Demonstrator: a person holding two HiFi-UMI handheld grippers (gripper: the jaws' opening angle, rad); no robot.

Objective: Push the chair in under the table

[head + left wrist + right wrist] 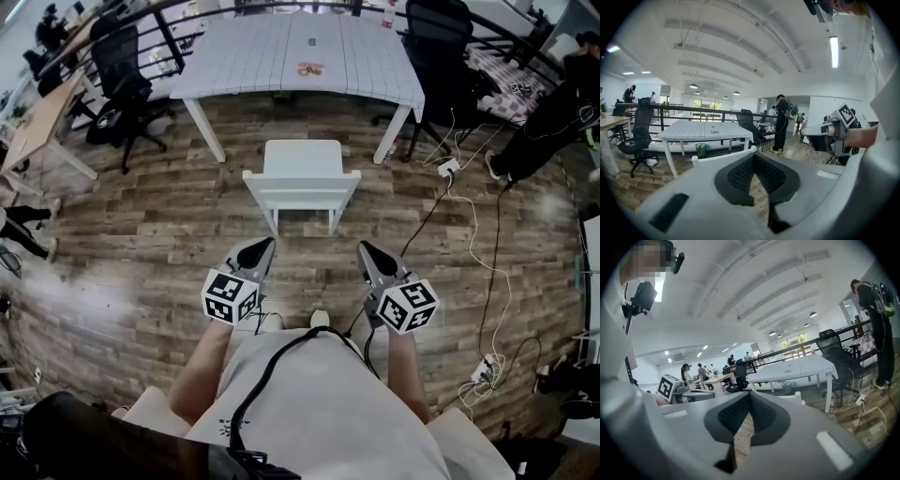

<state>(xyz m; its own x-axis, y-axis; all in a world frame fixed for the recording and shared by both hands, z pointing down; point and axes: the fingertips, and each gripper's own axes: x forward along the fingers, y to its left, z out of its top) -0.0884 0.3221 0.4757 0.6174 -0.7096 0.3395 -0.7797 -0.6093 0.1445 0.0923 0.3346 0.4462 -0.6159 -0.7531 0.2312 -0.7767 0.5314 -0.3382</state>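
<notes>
The left claw (269, 243) and right claw (364, 247), closed, face the chair (302, 161)

The chair (302, 180) stands apart from the table (244, 56), before its near edge. Behind the chair's back are the left gripper (262, 251) and right gripper (368, 255), side by side — cables (477, 230) lie on the floor (141, 234), right.

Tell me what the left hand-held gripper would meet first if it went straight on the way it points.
Probably the white chair, near the left end of its backrest. The left hand-held gripper is shut and empty, with wooden floor between them; depth is uncertain.
</notes>
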